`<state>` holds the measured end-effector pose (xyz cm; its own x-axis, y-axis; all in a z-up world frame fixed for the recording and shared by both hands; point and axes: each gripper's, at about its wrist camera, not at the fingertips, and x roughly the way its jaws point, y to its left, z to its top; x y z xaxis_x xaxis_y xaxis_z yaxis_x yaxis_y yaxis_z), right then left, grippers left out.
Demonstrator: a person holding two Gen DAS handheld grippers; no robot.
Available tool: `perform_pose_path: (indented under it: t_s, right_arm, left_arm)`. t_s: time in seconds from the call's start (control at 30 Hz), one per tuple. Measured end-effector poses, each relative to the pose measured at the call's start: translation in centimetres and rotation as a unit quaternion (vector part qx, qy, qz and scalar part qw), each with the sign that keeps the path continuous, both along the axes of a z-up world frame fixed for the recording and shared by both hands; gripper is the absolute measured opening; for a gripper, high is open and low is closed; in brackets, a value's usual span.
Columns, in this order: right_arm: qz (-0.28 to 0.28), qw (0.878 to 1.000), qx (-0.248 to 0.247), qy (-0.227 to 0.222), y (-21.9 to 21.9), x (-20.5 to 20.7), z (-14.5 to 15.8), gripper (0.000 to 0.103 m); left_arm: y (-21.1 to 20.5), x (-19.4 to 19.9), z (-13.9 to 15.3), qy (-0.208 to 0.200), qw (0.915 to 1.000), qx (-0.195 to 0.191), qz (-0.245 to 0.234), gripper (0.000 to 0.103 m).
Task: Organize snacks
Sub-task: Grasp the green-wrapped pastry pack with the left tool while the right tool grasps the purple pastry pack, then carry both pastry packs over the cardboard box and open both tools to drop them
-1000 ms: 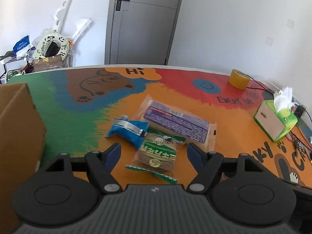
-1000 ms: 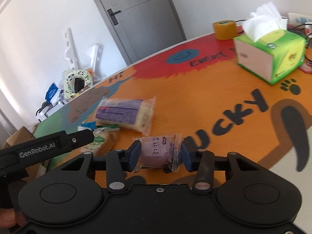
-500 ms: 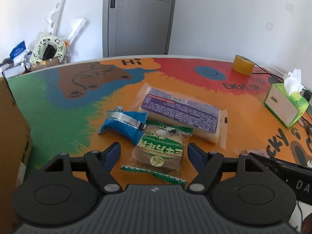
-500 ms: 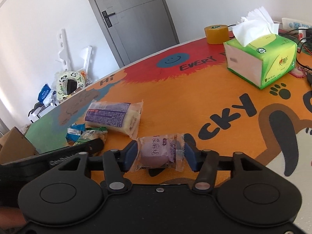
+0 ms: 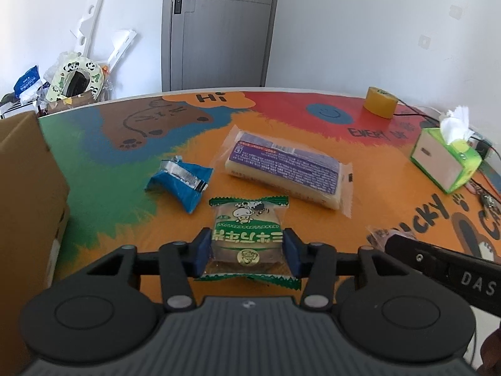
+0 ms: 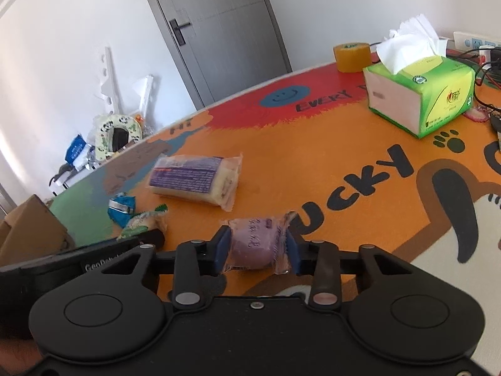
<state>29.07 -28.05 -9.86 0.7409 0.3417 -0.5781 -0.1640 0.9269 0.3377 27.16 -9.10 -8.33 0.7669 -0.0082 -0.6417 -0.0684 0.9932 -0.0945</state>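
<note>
My left gripper (image 5: 247, 252) is shut on a green-edged cake packet (image 5: 247, 235) low over the colourful table (image 5: 391, 194). The packet also shows in the right wrist view (image 6: 144, 221). My right gripper (image 6: 256, 250) is shut on a purple snack packet (image 6: 255, 246) just above the table. A blue packet (image 5: 181, 183) and a long purple-labelled packet (image 5: 286, 169) lie on the table ahead; both also show in the right wrist view, the blue packet (image 6: 122, 208) and the long packet (image 6: 195, 178).
A cardboard box (image 5: 28, 206) stands at the left edge. A green tissue box (image 6: 419, 94) and a yellow tape roll (image 6: 352, 56) sit at the right and far side, with cables and keys beyond. Clutter stands by the wall and door.
My left gripper has moved forward and closed on the green cake packet, which lay free between open fingers before. The right gripper still holds the purple packet and has shifted a little.
</note>
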Motion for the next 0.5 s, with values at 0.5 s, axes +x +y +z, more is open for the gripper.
perform_pose_path:
  t_s: [0.5]
  right_arm:
    - [0.012,0.999,0.023,-0.024,1.2,-4.3,2.3,0.034]
  left_arm:
    - [1.9,-5.8,4.1,-0.043,0.9990,-0.013,0.008,0.048]
